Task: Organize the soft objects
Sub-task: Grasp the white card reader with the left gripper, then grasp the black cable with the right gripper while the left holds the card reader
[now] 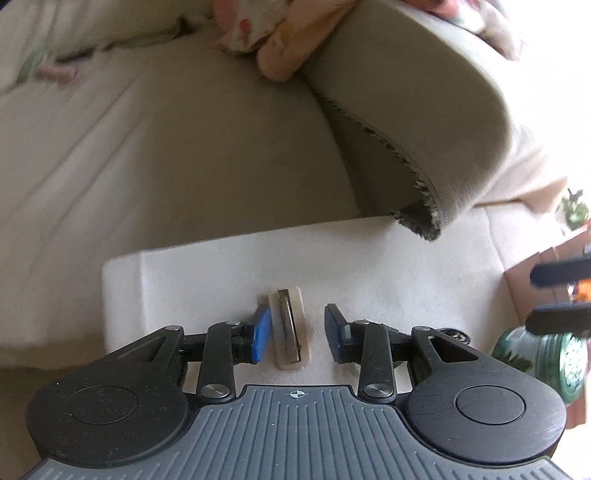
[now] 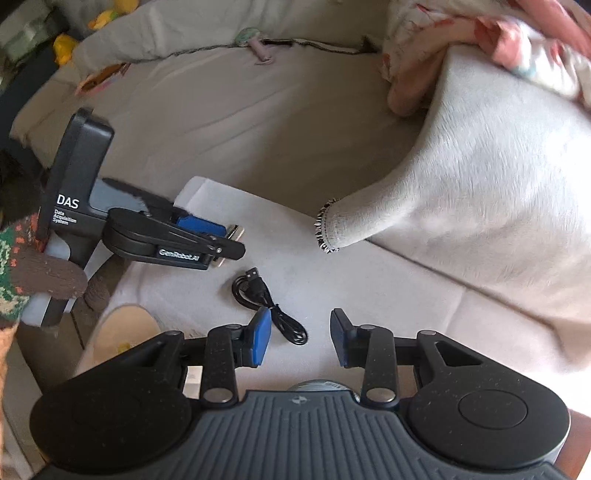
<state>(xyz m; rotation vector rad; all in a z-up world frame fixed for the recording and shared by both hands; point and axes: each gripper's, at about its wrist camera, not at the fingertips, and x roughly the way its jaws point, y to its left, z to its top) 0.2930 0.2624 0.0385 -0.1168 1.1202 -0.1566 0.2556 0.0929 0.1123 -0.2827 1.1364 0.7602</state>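
Note:
A grey fleece blanket (image 1: 417, 110) with a frayed corner drapes over the sofa arm; it also shows in the right wrist view (image 2: 480, 177). A pink patterned cloth (image 1: 266, 29) lies bunched behind it, also at top right in the right wrist view (image 2: 517, 44). My left gripper (image 1: 295, 332) is open over a white cushion (image 1: 221, 273), and a small cream and metal object (image 1: 290, 328) lies between its fingers, against the left pad. My right gripper (image 2: 301, 336) is open and empty above a coiled black USB cable (image 2: 266, 299). The left gripper also appears at left in the right wrist view (image 2: 207, 232).
The beige sofa seat (image 1: 147, 140) stretches back to a cushion seam with a small pastel item (image 2: 258, 46). Yellow toys (image 2: 64, 48) sit at far left. A green tin (image 1: 546, 362) and a wooden surface (image 1: 539, 273) are at the right. A tan slipper (image 2: 125, 332) lies on the floor.

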